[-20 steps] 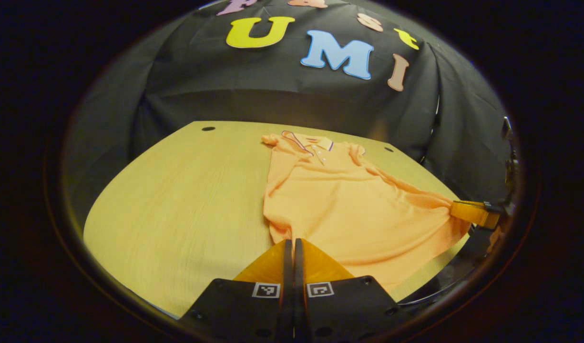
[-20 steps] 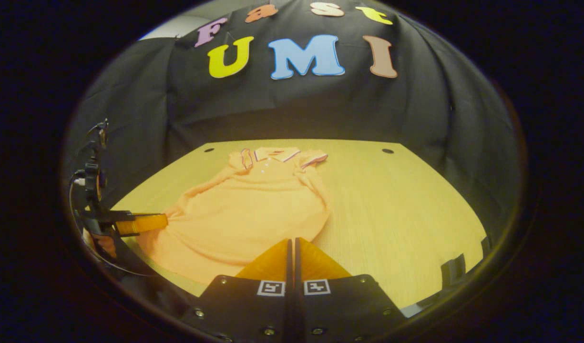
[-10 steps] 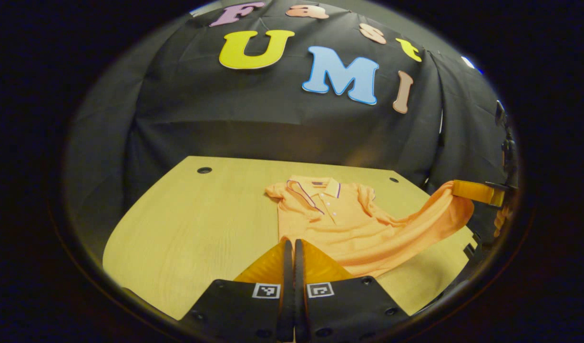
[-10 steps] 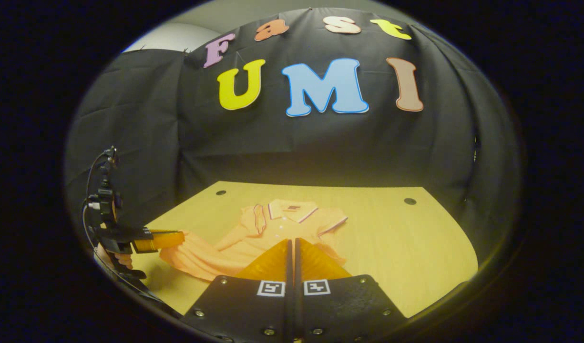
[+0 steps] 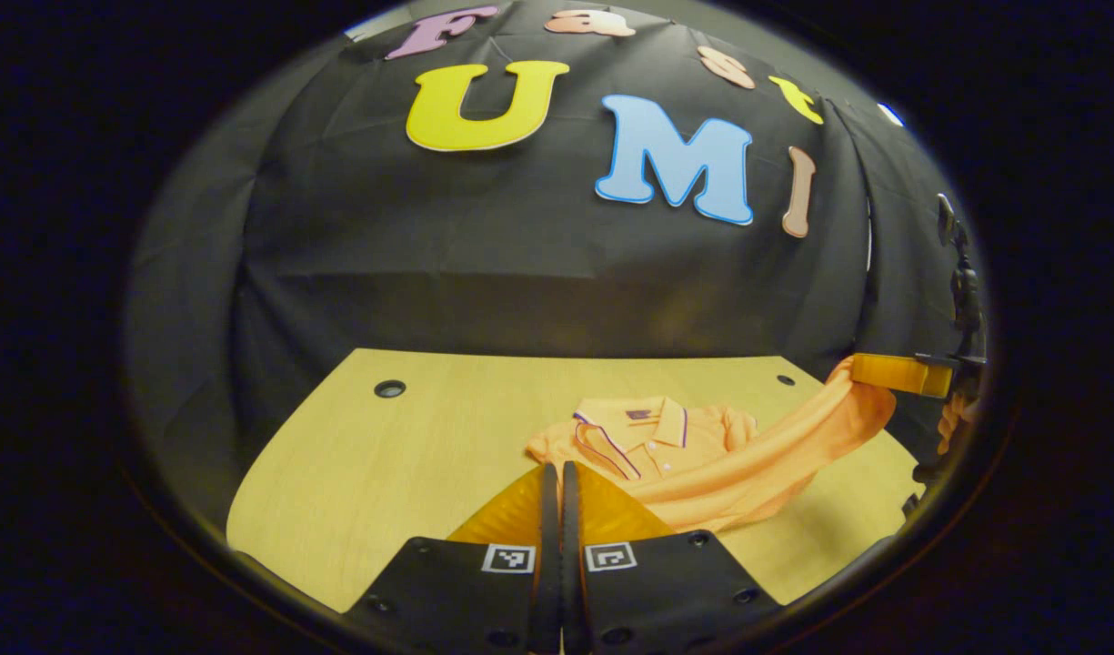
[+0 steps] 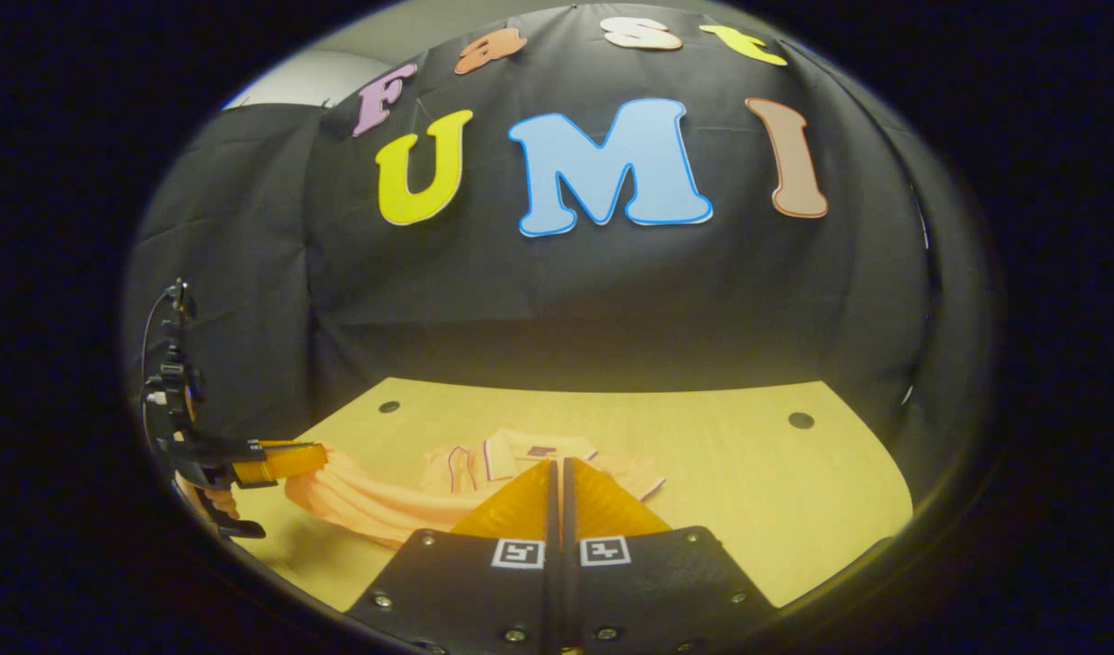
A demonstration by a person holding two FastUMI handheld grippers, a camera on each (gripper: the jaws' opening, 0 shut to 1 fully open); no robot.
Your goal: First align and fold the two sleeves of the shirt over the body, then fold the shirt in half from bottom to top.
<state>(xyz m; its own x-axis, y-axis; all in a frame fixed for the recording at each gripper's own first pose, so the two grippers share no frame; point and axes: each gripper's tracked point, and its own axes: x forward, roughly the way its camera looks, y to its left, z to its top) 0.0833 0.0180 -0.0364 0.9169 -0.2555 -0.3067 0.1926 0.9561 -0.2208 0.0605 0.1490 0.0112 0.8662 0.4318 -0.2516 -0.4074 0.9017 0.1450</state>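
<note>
Orange polo shirt (image 5: 693,455) on the wooden table (image 5: 384,455), collar (image 5: 643,423) end flat toward the booth wall, hem end raised off the tabletop. Left gripper (image 5: 552,473), fingers pressed together, apparently pinching the near hem corner, though cloth between the tips hidden in the left gripper view; seen from the right gripper view as the gripper at far left (image 6: 279,461) with fabric trailing from its tip. Right gripper (image 6: 557,468) likewise closed, tips just over the collar area; in the left gripper view, out past the shirt's far side (image 5: 888,373), clamped on the other hem corner, cloth sagging between it and the collar. Bottom-to-top fold judged under way. Risks: hem corners landing uneven against the collar if one gripper leads; sagging middle bunching under the fold; thin knit slipping from a pinch; sleeves, tucked state unclear, dragging loose.
</note>
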